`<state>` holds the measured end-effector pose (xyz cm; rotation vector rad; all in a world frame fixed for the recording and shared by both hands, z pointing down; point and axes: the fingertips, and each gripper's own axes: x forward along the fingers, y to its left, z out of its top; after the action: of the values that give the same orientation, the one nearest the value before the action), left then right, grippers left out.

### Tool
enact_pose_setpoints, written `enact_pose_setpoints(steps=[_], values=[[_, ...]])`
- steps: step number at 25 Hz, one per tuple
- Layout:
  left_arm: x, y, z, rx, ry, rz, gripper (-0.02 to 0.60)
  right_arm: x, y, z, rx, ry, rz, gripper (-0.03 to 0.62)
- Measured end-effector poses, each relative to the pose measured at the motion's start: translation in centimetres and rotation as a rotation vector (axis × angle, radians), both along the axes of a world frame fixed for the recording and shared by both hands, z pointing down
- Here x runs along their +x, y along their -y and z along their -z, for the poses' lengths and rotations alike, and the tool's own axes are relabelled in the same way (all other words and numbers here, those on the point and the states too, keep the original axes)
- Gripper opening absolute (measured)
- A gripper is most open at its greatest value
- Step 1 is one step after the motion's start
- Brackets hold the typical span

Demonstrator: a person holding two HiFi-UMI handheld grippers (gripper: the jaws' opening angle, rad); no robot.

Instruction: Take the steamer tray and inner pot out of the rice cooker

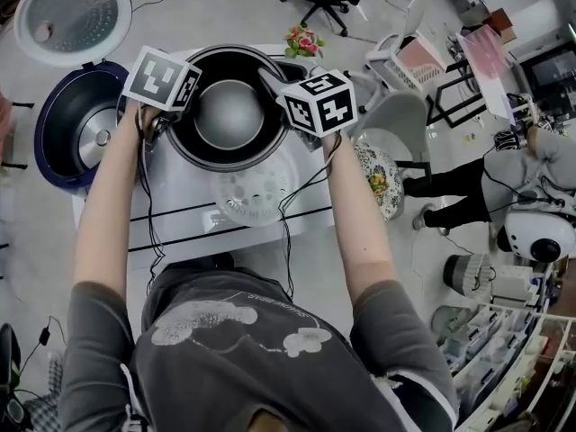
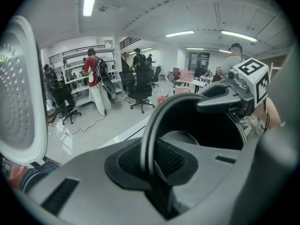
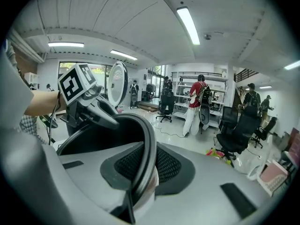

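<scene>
From the head, looked steeply down on the tabletop (image 1: 189,201) and inner pot (image 1: 227,113). From the left gripper (image 3: 101,114) and right gripper (image 2: 220,100), looked at very close range along the pot's rim from opposite sides, facing one another. Shared the pot in all three views.

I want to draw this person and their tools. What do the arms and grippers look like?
The left hand-held gripper and right hand-held gripper have smooth grey jaws with black mesh pads. Each carries a white cube printed with black square markers. Thin black cables trail along both arms. The person wears a dark grey short-sleeved T-shirt with a pale print.
</scene>
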<state>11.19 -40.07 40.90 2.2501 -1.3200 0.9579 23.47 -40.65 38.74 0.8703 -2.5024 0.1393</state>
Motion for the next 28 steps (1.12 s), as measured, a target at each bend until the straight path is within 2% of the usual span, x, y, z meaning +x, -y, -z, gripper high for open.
enact_pose_setpoints(steps=[5,9,10,13,17,19,22,26,28], values=[[0.0,1.4,-2.7,-0.026,0.024,0.003,0.063,0.1,1.3,-2.6,-0.035,-0.024,-0.015,0.084],[0.8,3.2,-2.7,0.054,0.069,-0.016,0.067,0.6,2.1,-3.8,-0.081,-0.007,-0.035,0.086],[0.6,3.3,-2.7,0.048,0.077,-0.014,0.067,0.5,2.2,-3.8,-0.090,-0.001,-0.039,0.086],[-0.2,3.2,-4.6,-0.053,0.107,0.021,0.069,0.5,3.2,-4.1,-0.110,0.004,-0.042,0.086],[0.1,4.3,-4.3,-0.014,0.100,-0.015,0.072,-0.2,3.4,-4.6,-0.160,-0.005,-0.037,0.086],[-0.2,4.5,-5.8,-0.071,0.114,0.002,0.074,-0.2,4.2,-5.1,-0.184,-0.010,-0.036,0.086],[-1.2,5.0,-7.5,-0.128,0.180,0.036,0.081,-0.4,5.5,-6.1,-0.209,-0.056,-0.030,0.089],[-1.6,5.4,-8.1,-0.104,0.308,-0.024,0.095,-0.7,6.2,-7.6,-0.196,-0.195,-0.015,0.098],[-1.9,5.6,-8.3,-0.109,0.328,-0.034,0.095,-0.9,6.5,-8.1,-0.196,-0.229,-0.010,0.099]])
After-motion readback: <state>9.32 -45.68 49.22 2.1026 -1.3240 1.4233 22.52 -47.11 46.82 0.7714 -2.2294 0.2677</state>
